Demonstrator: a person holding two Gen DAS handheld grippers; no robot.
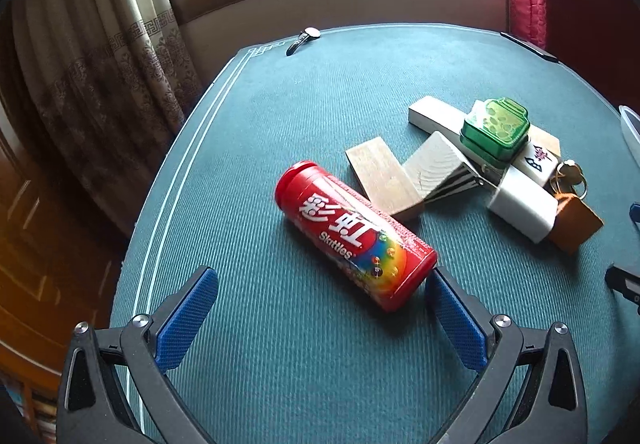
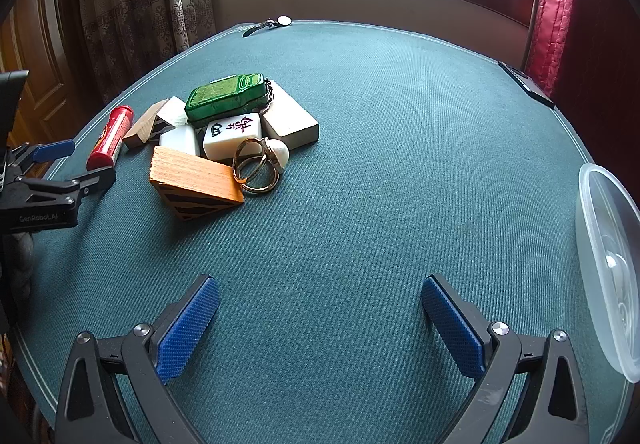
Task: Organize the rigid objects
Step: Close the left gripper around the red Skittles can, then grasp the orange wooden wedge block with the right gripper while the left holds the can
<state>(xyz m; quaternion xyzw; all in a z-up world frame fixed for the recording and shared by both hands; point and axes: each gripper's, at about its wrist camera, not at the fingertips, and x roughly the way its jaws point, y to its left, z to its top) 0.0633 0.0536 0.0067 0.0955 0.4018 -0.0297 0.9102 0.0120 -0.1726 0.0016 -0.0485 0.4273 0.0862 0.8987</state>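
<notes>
The left gripper (image 1: pixel 322 286), jaws spread wide and empty, nears a red Skittles can (image 1: pixel 354 234) lying sideways on the desk (image 1: pixel 280 104); being round, it may roll if nudged.

Both grippers hang low and level, side by side: the left gripper (image 1: pixel 322 286) gapes wide, and the right gripper (image 2: pixel 320 294) likewise (blue pads angled outward).

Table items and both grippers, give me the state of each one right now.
Skittles tube: on its side, cap on.
Green tin: lid shut, atop the pile.
Mahjong tile: face up.
Clear container: open, looks empty.
Left gripper: open.
Right gripper: open, holding nothing.
</notes>
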